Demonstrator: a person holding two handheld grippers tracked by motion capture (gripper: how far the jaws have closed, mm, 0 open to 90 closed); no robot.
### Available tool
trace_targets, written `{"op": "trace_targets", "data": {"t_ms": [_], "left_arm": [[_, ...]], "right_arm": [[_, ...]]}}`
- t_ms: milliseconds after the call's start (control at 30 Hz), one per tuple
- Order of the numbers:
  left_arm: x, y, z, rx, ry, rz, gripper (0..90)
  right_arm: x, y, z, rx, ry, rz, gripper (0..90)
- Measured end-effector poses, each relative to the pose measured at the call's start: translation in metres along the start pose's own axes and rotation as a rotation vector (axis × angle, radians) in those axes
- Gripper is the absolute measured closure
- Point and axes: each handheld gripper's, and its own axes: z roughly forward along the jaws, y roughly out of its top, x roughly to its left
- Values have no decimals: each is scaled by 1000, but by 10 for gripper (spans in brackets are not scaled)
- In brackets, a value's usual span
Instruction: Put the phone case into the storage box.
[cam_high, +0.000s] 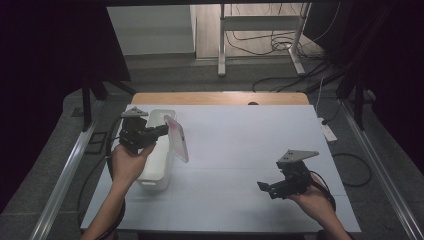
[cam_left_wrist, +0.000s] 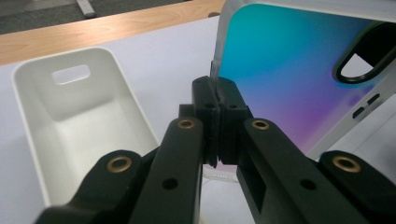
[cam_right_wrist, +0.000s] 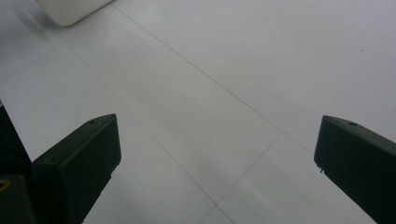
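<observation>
The left tongs pinch the edge of a phone case, held tilted just above the white bin. The right tongs hang spread over the bare tabletop. The case should be lowered squarely inside the rim before release.

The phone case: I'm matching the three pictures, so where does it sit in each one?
High view: the phone case stands on edge left of centre, pinched by the left tool beside the white bin.
Left gripper view: it is at upper right, its edge between the shut jaws.
Right gripper view: not in it.
Shared landmark: the white bin, whose corner sits at top left of the right gripper view.
</observation>
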Motion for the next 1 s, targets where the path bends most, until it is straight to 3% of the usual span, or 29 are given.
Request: {"op": "trace_targets", "data": {"t_ms": [300, 1000], "left_arm": [[10, 3, -5, -6, 26, -12, 882], [39, 11, -18, -8, 98, -42, 882]], "right_arm": [[-6, -11, -8, -6, -23, 24, 5], [-30, -40, -38, -21, -140, 126, 0]]}}
